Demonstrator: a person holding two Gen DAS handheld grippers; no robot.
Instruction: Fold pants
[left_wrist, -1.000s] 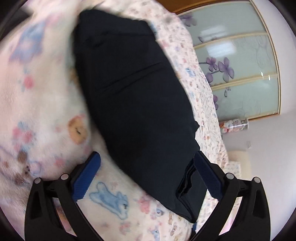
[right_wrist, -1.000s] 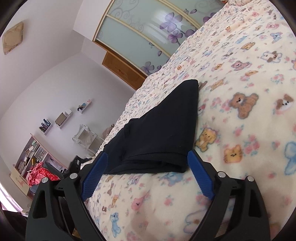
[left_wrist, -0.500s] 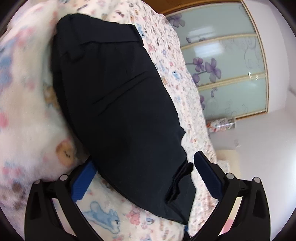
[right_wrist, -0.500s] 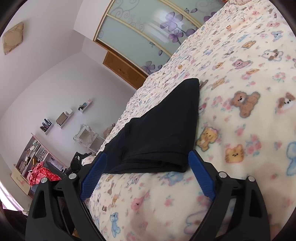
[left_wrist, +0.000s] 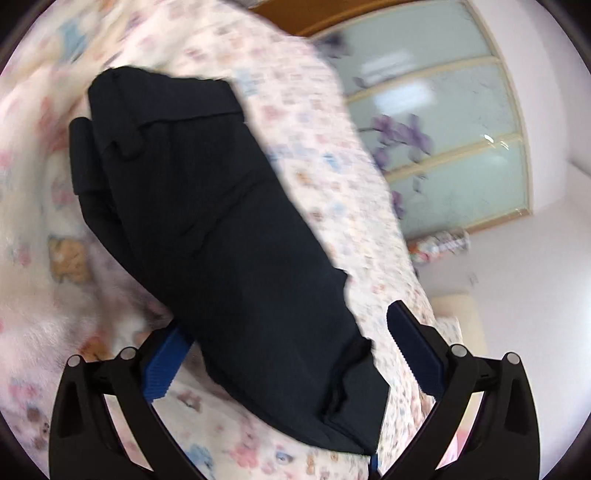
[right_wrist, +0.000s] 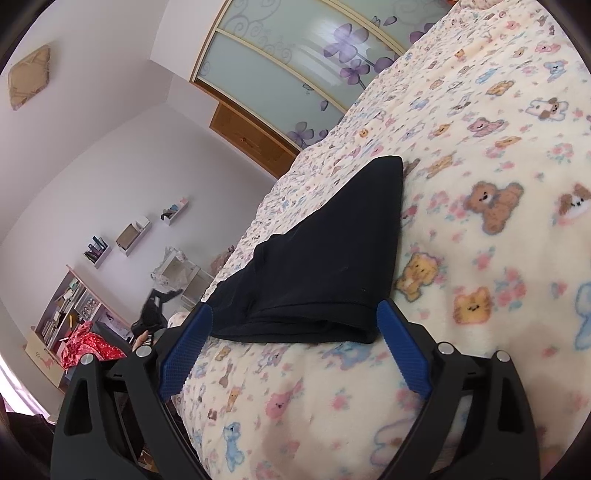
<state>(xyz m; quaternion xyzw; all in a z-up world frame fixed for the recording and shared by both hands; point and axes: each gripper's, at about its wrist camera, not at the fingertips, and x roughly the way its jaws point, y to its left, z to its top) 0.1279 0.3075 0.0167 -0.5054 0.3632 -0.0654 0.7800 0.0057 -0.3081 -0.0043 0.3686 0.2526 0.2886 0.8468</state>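
Dark navy folded pants (left_wrist: 221, 229) lie on a fleece blanket with a bear print (left_wrist: 332, 155). In the left wrist view they run from the upper left down to the lower right, and their thick layered near end (left_wrist: 351, 413) sits between the jaws of my left gripper (left_wrist: 286, 325), which is open. The cloth hides part of the left blue pad (left_wrist: 162, 365). In the right wrist view the pants (right_wrist: 332, 258) taper away from me. Their folded near edge (right_wrist: 295, 332) lies just ahead of my open right gripper (right_wrist: 291, 317), level with its fingertips.
The blanket (right_wrist: 480, 221) covers a wide bed stretching to the right. A sliding wardrobe with purple flowers on frosted glass (right_wrist: 295, 74) stands behind it. Wall shelves (right_wrist: 129, 236), a bookcase (right_wrist: 62, 317) and a red bundle (right_wrist: 85, 343) lie past the bed's left edge.
My left gripper has swung and moved in along the pants, so their near end now lies deeper between its jaws. The right gripper has barely moved.
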